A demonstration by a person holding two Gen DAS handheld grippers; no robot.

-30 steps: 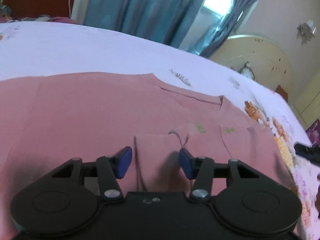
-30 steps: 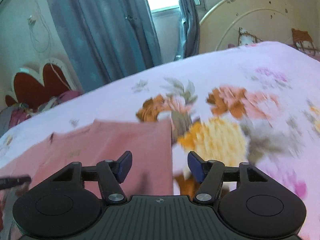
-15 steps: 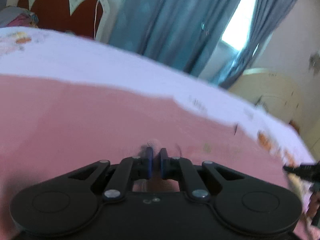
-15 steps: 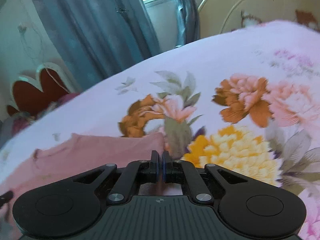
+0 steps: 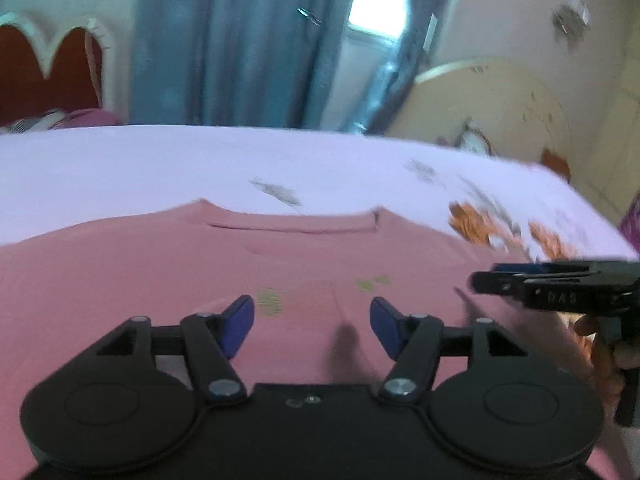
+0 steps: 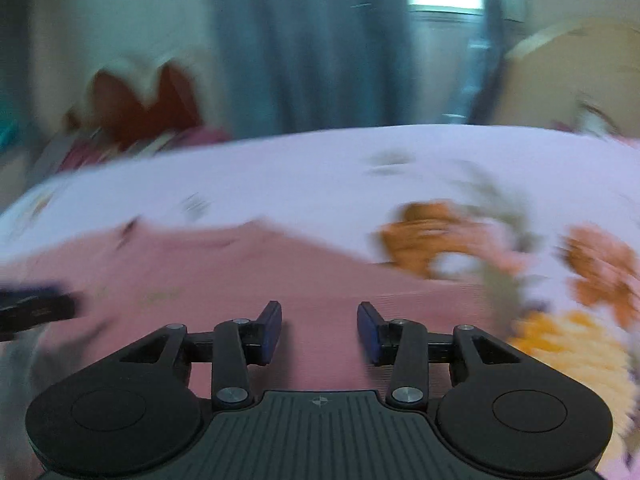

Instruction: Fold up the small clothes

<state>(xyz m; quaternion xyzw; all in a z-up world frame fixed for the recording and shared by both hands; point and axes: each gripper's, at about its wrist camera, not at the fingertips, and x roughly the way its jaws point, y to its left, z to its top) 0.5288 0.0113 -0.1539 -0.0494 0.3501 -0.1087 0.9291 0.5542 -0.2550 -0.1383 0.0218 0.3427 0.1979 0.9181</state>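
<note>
A pink shirt lies flat on the bed, neckline at the far side, small green marks on its front. My left gripper is open and empty just above the shirt's middle. The right gripper shows side-on at the right edge of the left wrist view. In the right wrist view the shirt fills the lower left, blurred. My right gripper is open and empty over the shirt's right part. The left gripper's tip shows at the left edge.
The bed sheet is pale lilac with orange and yellow flowers at the right. Blue curtains, a cream headboard and a red-and-white one stand behind the bed.
Both grippers closed on the shirt half a second ago and have since opened. Both have lifted back, and the shirt lies released on the bed.
</note>
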